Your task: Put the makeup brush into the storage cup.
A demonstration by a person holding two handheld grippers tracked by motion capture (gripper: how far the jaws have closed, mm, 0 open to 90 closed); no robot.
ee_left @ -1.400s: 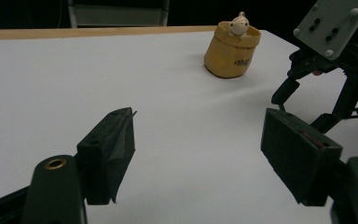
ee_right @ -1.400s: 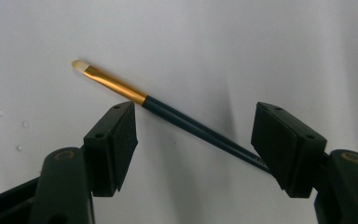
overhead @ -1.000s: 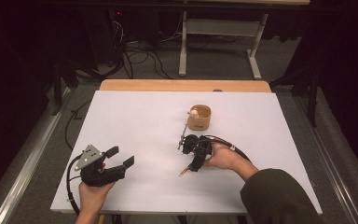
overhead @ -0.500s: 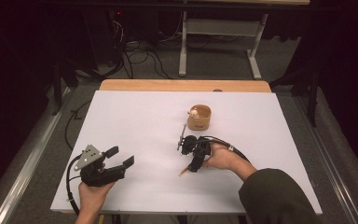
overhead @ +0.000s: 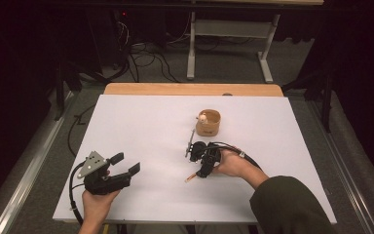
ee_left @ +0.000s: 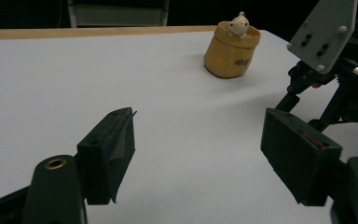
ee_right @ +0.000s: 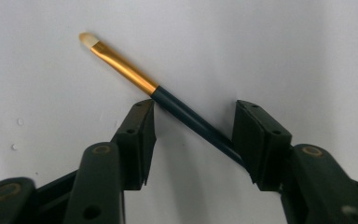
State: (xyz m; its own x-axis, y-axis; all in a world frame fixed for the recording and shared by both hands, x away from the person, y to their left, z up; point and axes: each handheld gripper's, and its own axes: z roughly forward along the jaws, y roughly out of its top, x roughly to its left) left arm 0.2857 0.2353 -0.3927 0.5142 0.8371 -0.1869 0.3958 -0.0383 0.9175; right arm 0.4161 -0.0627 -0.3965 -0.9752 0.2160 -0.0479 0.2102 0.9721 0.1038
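A thin brush (ee_right: 121,65) with a dark handle, gold ferrule and pale tip lies on the white table (overhead: 126,122). My right gripper (ee_right: 195,109) points down over it, and its jaws have just been closing. The handle runs slantwise between them, and the pads are not pressed on it. In the high view the right gripper (overhead: 199,158) is at mid-table, with the brush's tip (overhead: 190,178) poking out toward the near edge. My left gripper (overhead: 128,163) rests at the front left, open with nothing between its jaws (ee_left: 200,140).
A tan cup (overhead: 208,123) with a small pale figure in it stands just behind the right gripper; it also shows in the left gripper view (ee_left: 232,51). A thin dark stick (overhead: 191,141) lies between cup and gripper. Floor cables and table legs are beyond the far edge.
Both hands keep their places. The right gripper's jaws look a little closer together over the brush.
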